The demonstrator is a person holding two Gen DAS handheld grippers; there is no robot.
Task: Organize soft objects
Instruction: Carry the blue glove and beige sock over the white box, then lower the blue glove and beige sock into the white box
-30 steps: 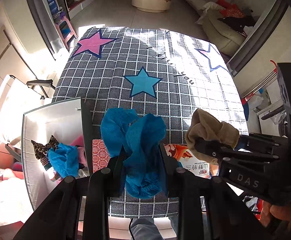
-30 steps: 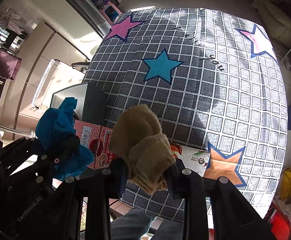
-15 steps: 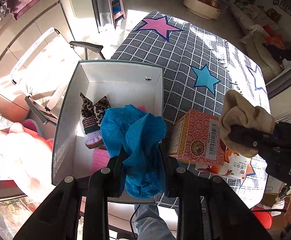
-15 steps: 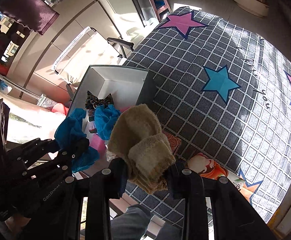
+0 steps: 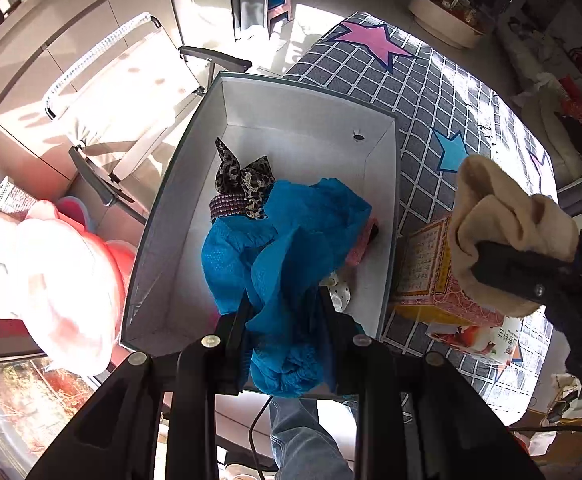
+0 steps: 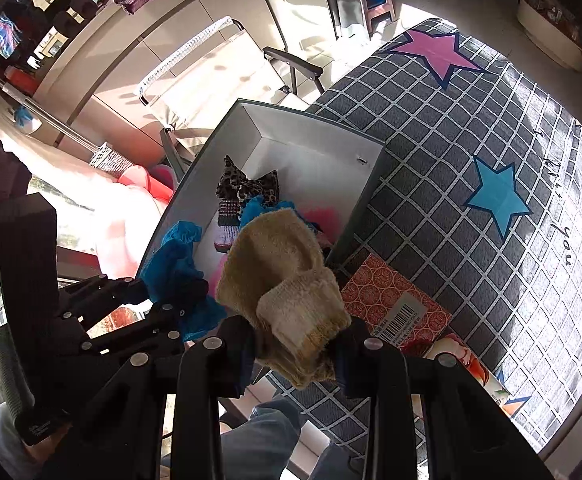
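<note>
Black plastic left gripper [image 5: 283, 312] pinches a crumpled bright-blue mesh cloth [image 5: 287, 248] btwn its two fingers, pointing steeply down, w/ the cloth bunched up over the open white cardboard box [image 5: 291, 96]. Cloth hangs above the box's near half, not lying on its floor as far as I can tell. Right gripper [image 6: 297, 340], same black build, is clamped on a folded tan fleece sock [image 6: 279, 264]; its ribbed cuff sits right at the fingers, the rest bulging up and forward. From the right wrist view the sock hovers over the box's near right corner, left gripper just beside it to the left.

Inside the box: a leopard-print fabric bow [image 5: 243, 178] on a purple-and-white knitted band, another bit of blue fabric, sth. pink [image 6: 323, 216] and a white dotted piece [image 5: 339, 292] near the right wall.

Box sits at the edge of a grey checked tablecloth w/ pink and blue stars [image 6: 491, 196]. Touching or just beside the box's right side lies an orange patterned carton with a barcode [image 6: 391, 300], resting on a white printed packet [image 5: 487, 338]. Folding chair [image 6: 219, 84] stands behind the box.
</note>
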